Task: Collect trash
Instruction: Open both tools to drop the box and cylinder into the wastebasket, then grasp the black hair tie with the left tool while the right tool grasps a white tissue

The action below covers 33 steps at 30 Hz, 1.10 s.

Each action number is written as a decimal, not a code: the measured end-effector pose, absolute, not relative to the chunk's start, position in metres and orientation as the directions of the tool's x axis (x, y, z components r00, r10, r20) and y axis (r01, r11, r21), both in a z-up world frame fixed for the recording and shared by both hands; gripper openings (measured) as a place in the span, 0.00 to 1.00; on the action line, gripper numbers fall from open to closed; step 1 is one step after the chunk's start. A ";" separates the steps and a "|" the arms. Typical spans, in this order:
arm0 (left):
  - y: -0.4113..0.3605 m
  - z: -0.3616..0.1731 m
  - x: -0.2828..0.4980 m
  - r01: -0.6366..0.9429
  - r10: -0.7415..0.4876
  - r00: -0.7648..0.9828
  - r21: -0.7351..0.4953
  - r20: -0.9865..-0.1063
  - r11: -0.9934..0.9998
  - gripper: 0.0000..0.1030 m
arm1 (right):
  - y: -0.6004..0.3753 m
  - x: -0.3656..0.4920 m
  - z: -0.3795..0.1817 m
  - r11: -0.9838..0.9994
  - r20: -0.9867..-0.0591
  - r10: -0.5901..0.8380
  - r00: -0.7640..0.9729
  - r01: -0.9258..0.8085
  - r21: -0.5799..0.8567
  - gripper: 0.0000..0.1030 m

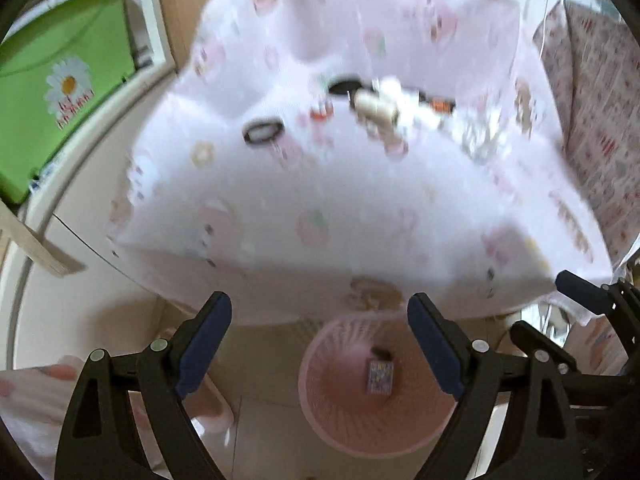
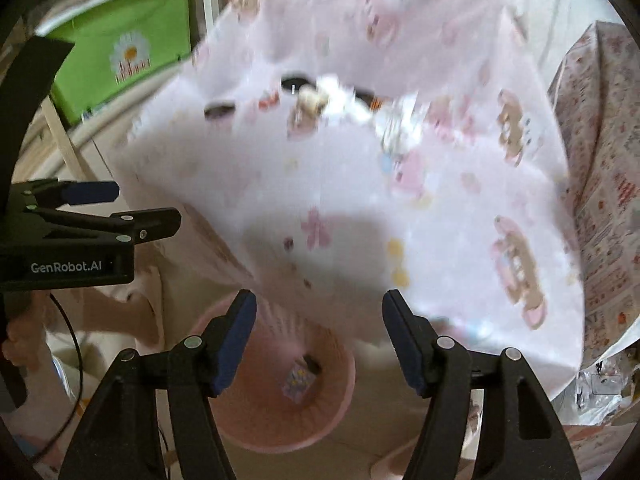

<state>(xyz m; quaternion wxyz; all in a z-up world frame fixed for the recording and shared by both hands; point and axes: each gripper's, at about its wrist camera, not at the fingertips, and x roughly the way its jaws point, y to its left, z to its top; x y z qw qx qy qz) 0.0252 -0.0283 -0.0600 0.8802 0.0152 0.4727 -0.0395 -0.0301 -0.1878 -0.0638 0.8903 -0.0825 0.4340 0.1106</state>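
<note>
Both claws, left claw (image 1: 320, 344) and right claw (image 2: 320, 340), gape empty above the pink bin (image 1: 376, 424); blurred litter (image 1: 380, 108) ahead on the table (image 1: 280, 208) risks a mis-aimed grab.

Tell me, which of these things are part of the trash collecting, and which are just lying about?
Part of the job:
- pink basket on the floor
- small patterned carton already inside it
- blurred heap of scraps on the table
- left gripper and right gripper, both open and empty

Just lying about:
- green box with a daisy
- pink printed tablecloth
- dark ring, perhaps
</note>
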 end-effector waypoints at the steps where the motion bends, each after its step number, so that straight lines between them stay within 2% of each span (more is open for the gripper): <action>1: -0.027 -0.053 0.026 0.086 -0.059 0.567 -0.013 -0.822 0.996 0.87 | -0.190 -0.032 -0.057 0.963 -0.773 0.128 0.621 -0.266 -0.053 0.68; 4: -0.023 -0.035 0.037 0.087 -0.044 0.603 0.011 -0.796 0.996 0.90 | -0.190 -0.030 -0.033 0.961 -0.717 0.121 0.687 -0.262 -0.089 0.73; 7: -0.019 -0.009 0.054 0.098 -0.031 0.636 0.041 -0.771 0.994 0.90 | -0.190 -0.010 -0.011 0.958 -0.677 0.116 0.727 -0.262 -0.118 0.74; 9: -0.013 0.009 0.061 0.096 -0.024 0.674 0.055 -0.738 0.994 0.96 | -0.194 0.003 0.010 0.961 -0.652 0.120 0.749 -0.251 -0.111 0.74; 11: -0.005 0.026 0.069 0.073 -0.012 0.710 0.056 -0.704 0.996 0.99 | -0.202 0.017 0.030 0.967 -0.617 0.120 0.778 -0.232 -0.103 0.80; 16: 0.019 0.033 0.090 0.018 0.024 0.743 0.057 -0.668 0.998 0.99 | -0.215 0.035 0.057 0.979 -0.530 0.078 0.844 -0.166 -0.121 0.83; 19: 0.028 0.016 0.099 0.005 0.029 0.733 0.047 -0.680 0.999 0.99 | -0.222 0.043 0.046 0.983 -0.529 0.041 0.847 -0.127 -0.129 0.84; 25: 0.027 -0.026 0.116 0.020 0.028 0.654 0.054 -0.756 0.998 0.99 | -0.239 0.062 0.003 0.990 -0.620 -0.008 0.784 -0.084 -0.118 0.84; 29: 0.023 -0.043 0.128 0.032 0.019 0.632 0.050 -0.775 0.998 0.98 | -0.245 0.068 -0.012 0.993 -0.651 -0.018 0.759 -0.063 -0.101 0.84; 31: 0.019 -0.049 0.134 0.051 0.015 0.629 0.061 -0.778 0.997 0.93 | -0.249 0.070 -0.016 0.995 -0.661 -0.014 0.751 -0.055 -0.083 0.84; 33: 0.015 -0.055 0.141 0.079 -0.008 0.618 0.051 -0.786 0.996 0.71 | -0.251 0.072 -0.020 0.996 -0.670 -0.012 0.743 -0.054 -0.077 0.84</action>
